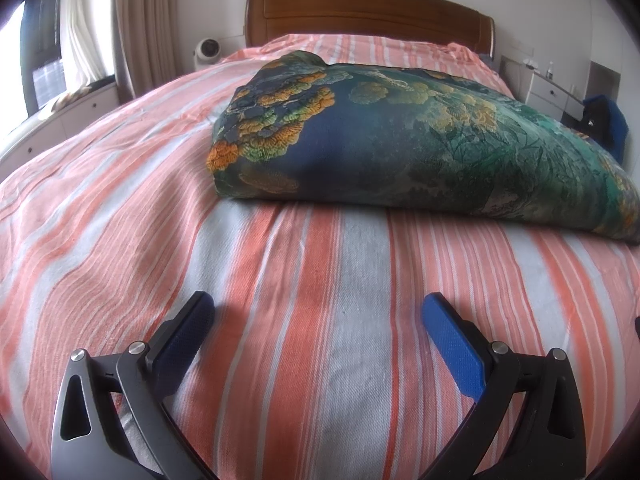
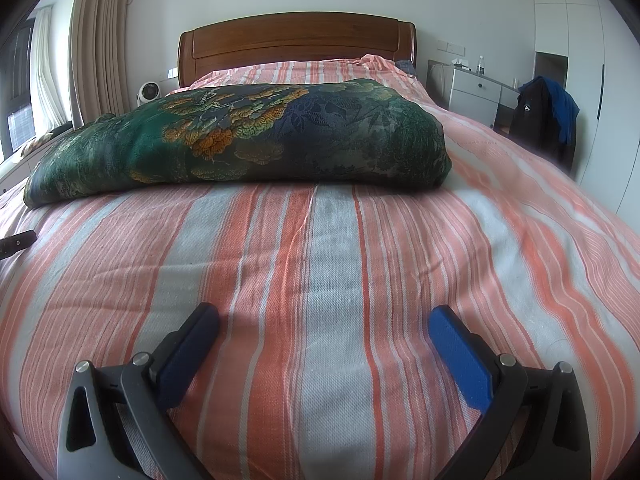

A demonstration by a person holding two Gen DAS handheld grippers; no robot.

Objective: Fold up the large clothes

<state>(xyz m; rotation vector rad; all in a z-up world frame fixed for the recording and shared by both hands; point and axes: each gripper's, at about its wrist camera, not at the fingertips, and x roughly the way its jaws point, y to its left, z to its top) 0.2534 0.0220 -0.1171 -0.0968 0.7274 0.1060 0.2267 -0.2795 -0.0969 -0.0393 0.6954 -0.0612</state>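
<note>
- Folded dark green-and-blue garment [image 1: 400, 148] [image 2: 248, 136] of patterned woven fabric with orange floral motifs: a thick, soft-edged bundle lying mid-bed.
- Bed cover [image 1: 280, 300] [image 2: 320, 264]: coarse-weave cotton, salmon, grey and white stripes, lightly creased.
- Left hand-held gripper [image 1: 318, 318] and right hand-held gripper [image 2: 323, 330]: blue textured pads spread wide, released, grasping nothing, over the cover short of the garment.
- No legible writing.

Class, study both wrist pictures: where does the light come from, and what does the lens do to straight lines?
Left wrist view: daylight enters from the window at left; the striped bedsheet bulges, its stripes bowed. Right wrist view: same left-side light, the headboard curves, dark vignette rings the corners.
</note>
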